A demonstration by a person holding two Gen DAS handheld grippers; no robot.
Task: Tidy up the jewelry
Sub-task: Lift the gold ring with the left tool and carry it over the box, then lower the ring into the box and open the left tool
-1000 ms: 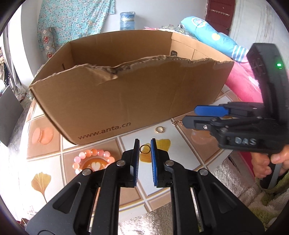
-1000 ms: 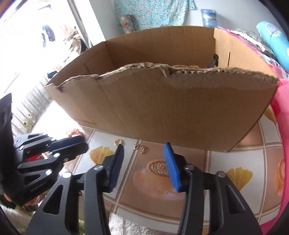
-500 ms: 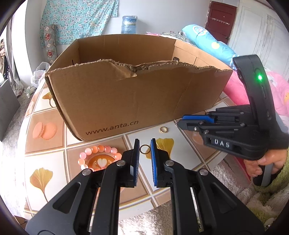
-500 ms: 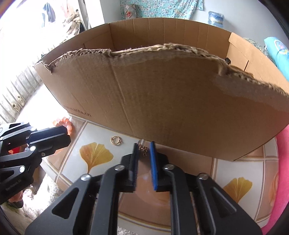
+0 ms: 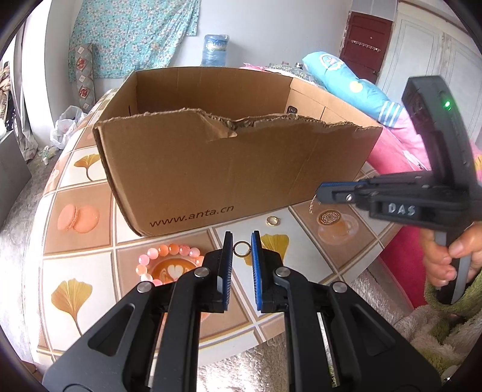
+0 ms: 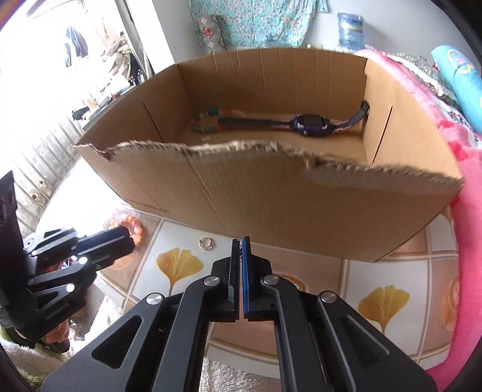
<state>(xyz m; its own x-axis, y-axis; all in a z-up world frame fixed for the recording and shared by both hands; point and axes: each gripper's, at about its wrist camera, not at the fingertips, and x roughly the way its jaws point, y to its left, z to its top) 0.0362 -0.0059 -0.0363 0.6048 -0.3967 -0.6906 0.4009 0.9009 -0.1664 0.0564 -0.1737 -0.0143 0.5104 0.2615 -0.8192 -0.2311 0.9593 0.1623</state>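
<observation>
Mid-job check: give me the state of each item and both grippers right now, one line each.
Right gripper: shut on thin gold chain, lifted off table.
Left gripper: slightly open, holding nothing, thin ring between its tips.
Gold ring: lying on table.
Pink bead bracelet: on table.
Cardboard box: open, holding watch and beaded bracelet.

We see a white wall (image 5: 271, 27) hung with a teal floral cloth (image 5: 132, 36), a water jug (image 5: 214, 49) standing below it. To the right stands a dark red door (image 5: 366, 45). A bed with a pink blanket (image 6: 427, 99) and a blue pillow (image 5: 346, 81) lies behind the round tabletop (image 5: 75, 193) — its cover printed with ginkgo leaves and macarons. Daylight floods in at the left in the right wrist view.
</observation>
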